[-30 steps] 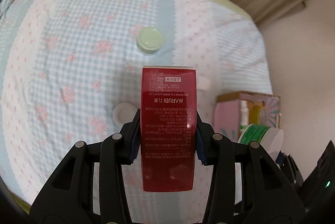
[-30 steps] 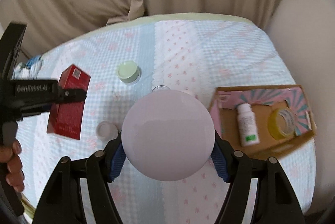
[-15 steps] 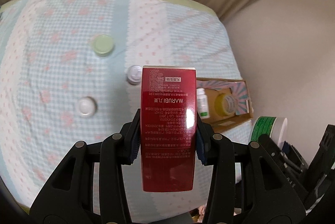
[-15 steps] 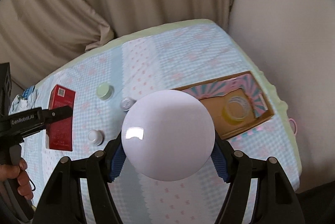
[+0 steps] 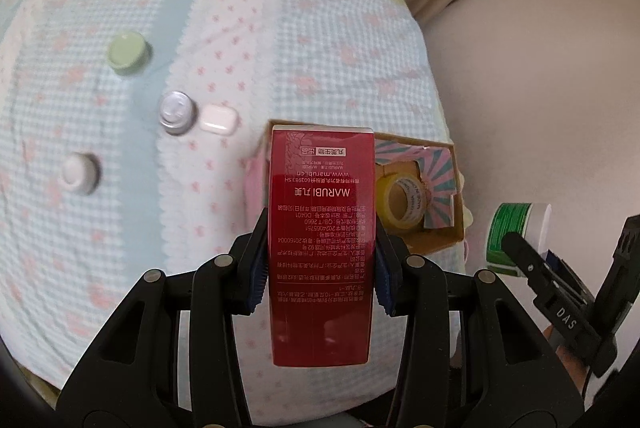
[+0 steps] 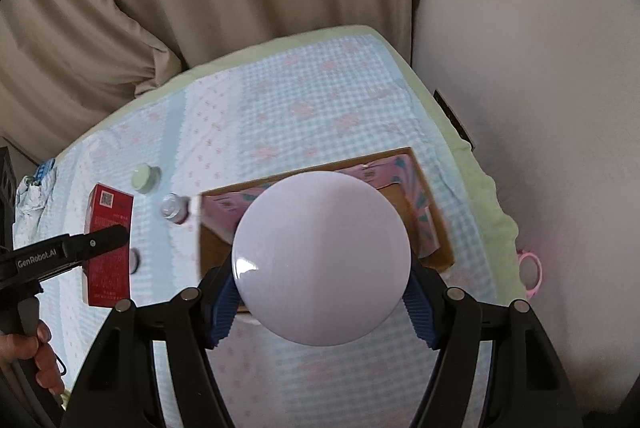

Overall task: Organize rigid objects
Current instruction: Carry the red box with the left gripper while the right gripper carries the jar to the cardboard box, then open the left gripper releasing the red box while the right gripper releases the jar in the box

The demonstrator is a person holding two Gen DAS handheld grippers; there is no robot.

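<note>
Left gripper (image 5: 320, 278) fingers clamp the red box (image 5: 322, 248); right gripper (image 6: 322, 312) fingers grip the white jar (image 6: 322, 258).

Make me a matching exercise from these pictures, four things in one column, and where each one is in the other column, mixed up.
Things:
1. red box
2. white jar
3. yellow tape roll
4. green-lidded jar

Places:
A. inside the cardboard box
B. standing on the checked cloth
C. held in the left gripper
D. held in the right gripper

Pairs: 1-C, 2-D, 3-A, 4-B
</note>
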